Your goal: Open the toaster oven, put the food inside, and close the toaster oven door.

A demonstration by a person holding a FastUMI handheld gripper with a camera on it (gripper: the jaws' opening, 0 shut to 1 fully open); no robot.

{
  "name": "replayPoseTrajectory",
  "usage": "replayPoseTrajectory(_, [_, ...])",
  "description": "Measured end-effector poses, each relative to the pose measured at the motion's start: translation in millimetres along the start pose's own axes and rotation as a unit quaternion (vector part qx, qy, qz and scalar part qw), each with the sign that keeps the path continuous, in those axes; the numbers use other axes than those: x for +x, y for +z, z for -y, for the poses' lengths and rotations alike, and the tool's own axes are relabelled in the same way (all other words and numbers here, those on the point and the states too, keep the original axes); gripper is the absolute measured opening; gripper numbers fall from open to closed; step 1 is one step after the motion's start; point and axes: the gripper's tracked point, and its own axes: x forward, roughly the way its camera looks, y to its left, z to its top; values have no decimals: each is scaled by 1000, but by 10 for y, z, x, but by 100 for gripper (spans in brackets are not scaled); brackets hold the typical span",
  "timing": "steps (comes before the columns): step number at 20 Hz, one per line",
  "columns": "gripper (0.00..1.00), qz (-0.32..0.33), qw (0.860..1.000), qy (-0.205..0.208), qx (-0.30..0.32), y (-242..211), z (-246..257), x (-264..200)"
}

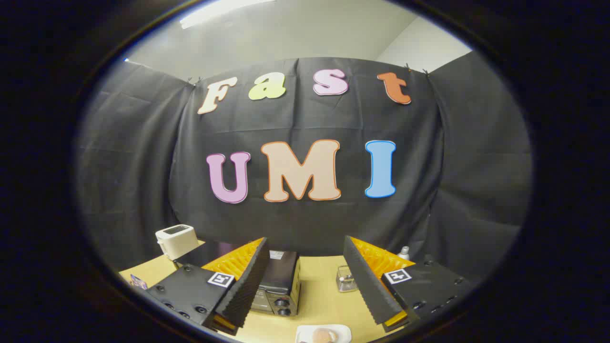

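On wooden table [319, 300], toaster oven [281, 286], food plate [324, 333], white toaster [176, 240], jaws wide apart, empty.

Beyond my left finger sits a white toaster [176, 239]; a small glass jar [346, 278] stands between my fingers.

Gripper [305, 295] fingers spread wide, above table [319, 297]. Bare lane right of oven [279, 286]; beyond it jar [346, 278], nearer plate [324, 333].
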Motion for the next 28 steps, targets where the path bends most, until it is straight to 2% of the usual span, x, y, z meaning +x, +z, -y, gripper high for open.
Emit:
replayPoseTrajectory(15, [98, 0, 1000, 16, 4, -151, -167, -61])
replayPoseTrajectory(20, [98, 27, 1000, 11, 7, -194, -258, -50])
replayPoseTrajectory(28, [98, 18, 996, 71, 59, -845, -989, 93])
